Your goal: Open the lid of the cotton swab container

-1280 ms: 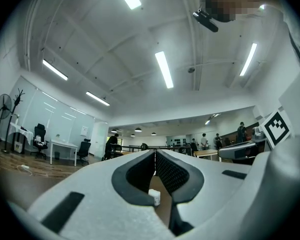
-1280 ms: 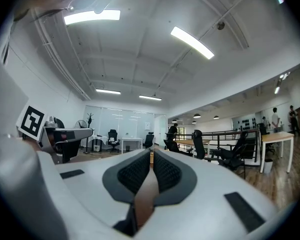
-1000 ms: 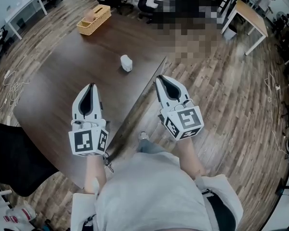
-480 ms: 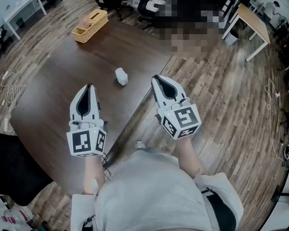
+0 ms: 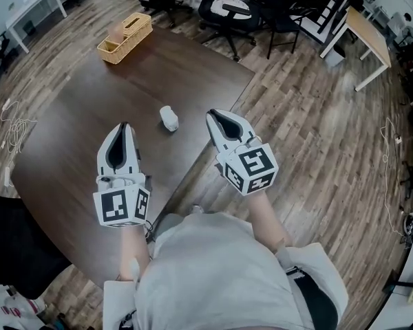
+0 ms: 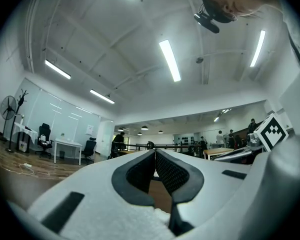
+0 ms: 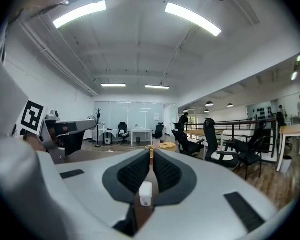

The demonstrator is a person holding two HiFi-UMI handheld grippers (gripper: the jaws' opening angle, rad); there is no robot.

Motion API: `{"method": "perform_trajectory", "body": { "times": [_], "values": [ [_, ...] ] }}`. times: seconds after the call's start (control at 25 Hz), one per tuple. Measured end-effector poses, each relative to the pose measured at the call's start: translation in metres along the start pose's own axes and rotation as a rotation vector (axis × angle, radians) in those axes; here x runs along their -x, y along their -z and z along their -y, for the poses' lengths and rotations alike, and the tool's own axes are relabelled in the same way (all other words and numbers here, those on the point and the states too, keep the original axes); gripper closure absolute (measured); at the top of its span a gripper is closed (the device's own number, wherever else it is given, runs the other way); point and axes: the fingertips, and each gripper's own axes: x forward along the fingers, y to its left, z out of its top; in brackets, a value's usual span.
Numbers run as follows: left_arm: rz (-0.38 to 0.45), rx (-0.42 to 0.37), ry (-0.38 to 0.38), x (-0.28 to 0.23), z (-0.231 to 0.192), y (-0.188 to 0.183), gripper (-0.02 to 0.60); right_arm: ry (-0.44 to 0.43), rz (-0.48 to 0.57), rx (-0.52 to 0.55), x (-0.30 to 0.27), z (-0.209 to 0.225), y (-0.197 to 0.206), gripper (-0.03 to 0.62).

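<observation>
Over the last second our left hand-held gripper and right hand-held gripper have drawn closer to the cotton swab container, which stands on the surface. They now flank it, neither touching it. Both pairs of jaws stay pressed together, holding nothing.

Bright, even light from ceiling strip lamps; strong fisheye bending, dark vignette at corners; near tong bodies soft-focused.

Left claw closed, empty, brown table beneath, ceiling lights overhead
</observation>
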Motion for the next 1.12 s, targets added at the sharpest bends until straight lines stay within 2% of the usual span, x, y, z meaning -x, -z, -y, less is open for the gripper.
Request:
{"method": "perform_trajectory", "body": {
  "times": [0.56, 0.88, 1.04, 1.12],
  "values": [
    [-0.083, 0.014, 0.022, -0.022, -0.021, 0.024, 0.569, -0.028, -0.251, -0.121, -0.051, -0.003, 0.09, 0.569],
    [-0.131, 0.019, -0.008, -0.015, -0.043, 0.039, 0.569, -0.044, -0.409, -0.193, -0.074, -0.017, 0.157, 0.569],
    [-0.15, 0.022, -0.033, -0.008, -0.049, 0.044, 0.569, -0.062, -0.47, -0.19, -0.084, -0.024, 0.182, 0.565],
    [-0.158, 0.022, -0.046, -0.005, -0.053, 0.046, 0.569, -0.077, -0.493, -0.186, -0.093, -0.028, 0.193, 0.54]
  ]
}}
